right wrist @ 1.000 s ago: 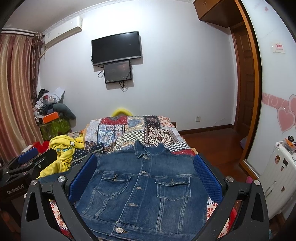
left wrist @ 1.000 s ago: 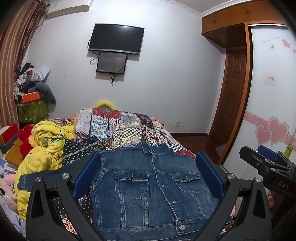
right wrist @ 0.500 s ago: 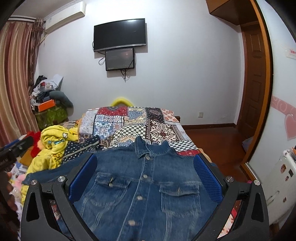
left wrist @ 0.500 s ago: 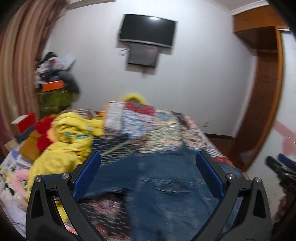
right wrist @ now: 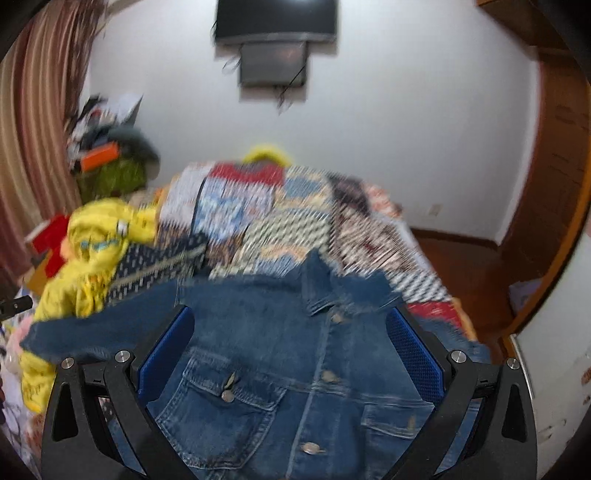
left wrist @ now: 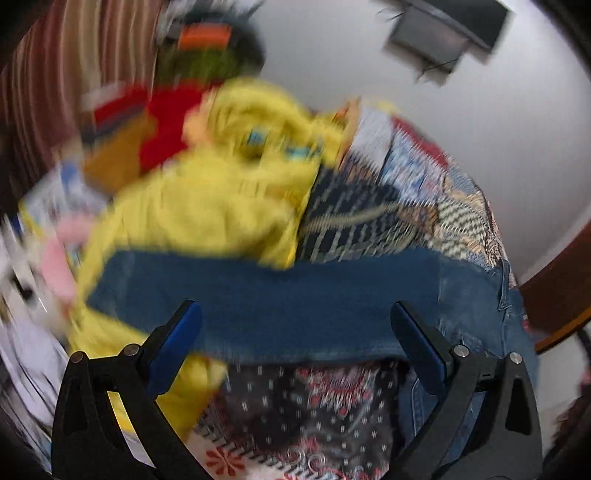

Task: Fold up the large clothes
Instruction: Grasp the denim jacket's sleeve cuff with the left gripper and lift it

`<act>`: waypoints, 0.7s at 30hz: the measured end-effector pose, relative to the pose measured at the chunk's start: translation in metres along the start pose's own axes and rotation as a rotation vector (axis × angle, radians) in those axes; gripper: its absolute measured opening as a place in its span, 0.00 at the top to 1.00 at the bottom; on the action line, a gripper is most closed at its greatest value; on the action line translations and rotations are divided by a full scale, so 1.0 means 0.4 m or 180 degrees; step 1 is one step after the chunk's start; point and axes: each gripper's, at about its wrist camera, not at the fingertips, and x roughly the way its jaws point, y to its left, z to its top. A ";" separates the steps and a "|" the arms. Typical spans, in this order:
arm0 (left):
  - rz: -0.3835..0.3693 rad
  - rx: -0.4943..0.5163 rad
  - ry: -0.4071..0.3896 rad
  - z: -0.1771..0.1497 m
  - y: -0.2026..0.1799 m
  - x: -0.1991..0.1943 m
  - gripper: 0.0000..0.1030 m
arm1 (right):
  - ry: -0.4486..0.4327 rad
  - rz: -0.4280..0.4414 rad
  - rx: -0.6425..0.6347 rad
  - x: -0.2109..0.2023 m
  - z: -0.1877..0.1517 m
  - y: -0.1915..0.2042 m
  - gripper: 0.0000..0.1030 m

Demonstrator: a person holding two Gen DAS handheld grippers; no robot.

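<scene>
A blue denim jacket lies front up, buttoned, on the patchwork bedspread. Its left sleeve stretches out sideways across the left wrist view, which is blurred. My left gripper is open and empty, above that sleeve. My right gripper is open and empty, over the jacket's chest just below the collar. The sleeve also shows in the right wrist view, reaching left.
A yellow garment is heaped at the bed's left edge, over a dark dotted cloth. Cluttered boxes and toys stand left of the bed. A TV hangs on the far wall. A wooden wardrobe and white door are at right.
The left gripper has swung left and down from the jacket's chest to the outstretched left sleeve. The right gripper has dropped closer to the jacket. Both stay open.
</scene>
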 end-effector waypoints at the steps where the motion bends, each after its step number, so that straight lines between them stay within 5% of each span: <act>1: -0.0062 -0.0134 0.0150 -0.013 0.028 0.029 0.00 | 0.0112 0.0024 -0.0062 0.030 -0.006 0.010 0.00; 9: -0.0281 -0.0984 0.0777 -0.113 0.192 0.153 0.09 | 0.0870 0.0366 -0.0330 0.191 -0.030 0.064 0.00; 15: -0.0236 -0.1281 0.0916 -0.116 0.245 0.226 0.43 | 0.1030 0.0703 -0.0047 0.226 -0.029 0.056 0.00; 17: -0.0166 -0.1277 0.0877 -0.103 0.244 0.234 0.66 | 0.1082 0.0746 -0.0002 0.234 -0.034 0.047 0.00; 21: 0.0063 -0.1039 0.0590 -0.064 0.208 0.194 0.84 | 0.1227 0.0812 0.0170 0.246 -0.050 0.019 0.00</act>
